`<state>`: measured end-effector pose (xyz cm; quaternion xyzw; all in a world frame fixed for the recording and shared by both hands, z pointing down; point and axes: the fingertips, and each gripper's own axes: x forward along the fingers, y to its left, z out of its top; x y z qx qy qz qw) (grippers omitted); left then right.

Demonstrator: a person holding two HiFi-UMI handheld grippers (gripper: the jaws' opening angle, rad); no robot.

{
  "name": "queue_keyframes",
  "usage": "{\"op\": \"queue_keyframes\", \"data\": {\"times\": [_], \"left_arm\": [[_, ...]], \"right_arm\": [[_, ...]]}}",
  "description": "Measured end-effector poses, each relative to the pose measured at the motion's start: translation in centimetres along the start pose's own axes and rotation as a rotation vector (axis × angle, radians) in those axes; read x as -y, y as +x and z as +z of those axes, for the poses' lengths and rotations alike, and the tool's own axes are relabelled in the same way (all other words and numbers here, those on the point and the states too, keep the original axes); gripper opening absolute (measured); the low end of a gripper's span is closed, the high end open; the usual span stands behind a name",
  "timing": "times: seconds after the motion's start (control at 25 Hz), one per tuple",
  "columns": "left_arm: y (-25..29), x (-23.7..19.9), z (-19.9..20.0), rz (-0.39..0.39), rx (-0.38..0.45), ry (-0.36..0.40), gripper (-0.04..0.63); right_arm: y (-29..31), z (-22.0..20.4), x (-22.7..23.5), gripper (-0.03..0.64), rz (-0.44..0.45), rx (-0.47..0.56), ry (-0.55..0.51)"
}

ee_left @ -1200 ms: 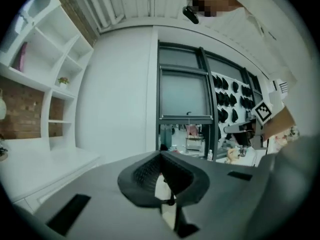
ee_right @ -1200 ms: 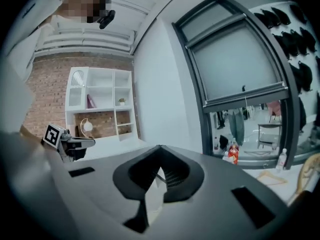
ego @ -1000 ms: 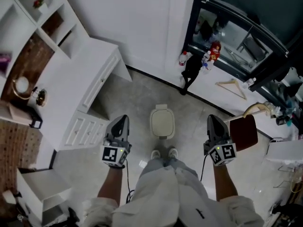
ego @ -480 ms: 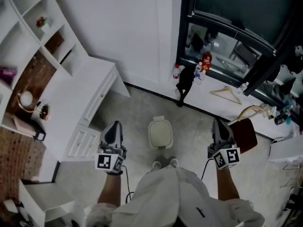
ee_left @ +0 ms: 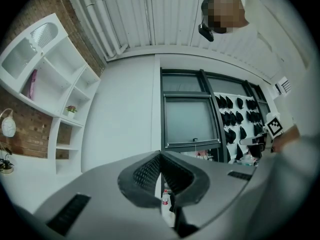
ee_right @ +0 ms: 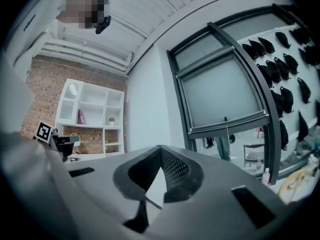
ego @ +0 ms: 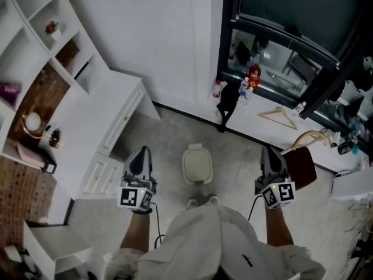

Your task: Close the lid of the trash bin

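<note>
A small cream trash bin (ego: 197, 165) stands on the grey floor just ahead of the person's shoes, its lid lying flat and closed. My left gripper (ego: 141, 153) hangs to the bin's left and my right gripper (ego: 268, 154) to its right, both well above it and apart from it. Each gripper is shut with nothing between its jaws. In the left gripper view the left gripper (ee_left: 161, 156) points level at a white wall and a dark window frame. The right gripper (ee_right: 160, 148) in its own view faces the same wall and window. The bin is out of both gripper views.
A white desk with drawers (ego: 111, 127) and white shelving (ego: 52, 45) line the left side. A dark window sill (ego: 274, 107) at the back right holds bottles and a wooden hanger (ego: 281, 115). A dark red chair seat (ego: 300, 163) sits close to the right gripper.
Since a second ago both grippers have risen away from the bin and the view has pulled back, so the bin looks smaller. Over the last half second nothing has moved.
</note>
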<state>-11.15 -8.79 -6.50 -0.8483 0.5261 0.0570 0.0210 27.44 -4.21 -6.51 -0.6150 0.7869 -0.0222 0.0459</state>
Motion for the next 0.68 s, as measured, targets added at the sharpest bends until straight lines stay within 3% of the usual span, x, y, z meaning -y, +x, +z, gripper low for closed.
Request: {"op": "queue_keyframes", "data": {"times": [0.68], "left_arm": [[-0.1, 1.1, -0.6, -0.026, -0.03, 0.022, 0.025]], "right_arm": [[0.7, -0.2, -1.1, 0.018, 0.028, -0.008, 0.001]]}}
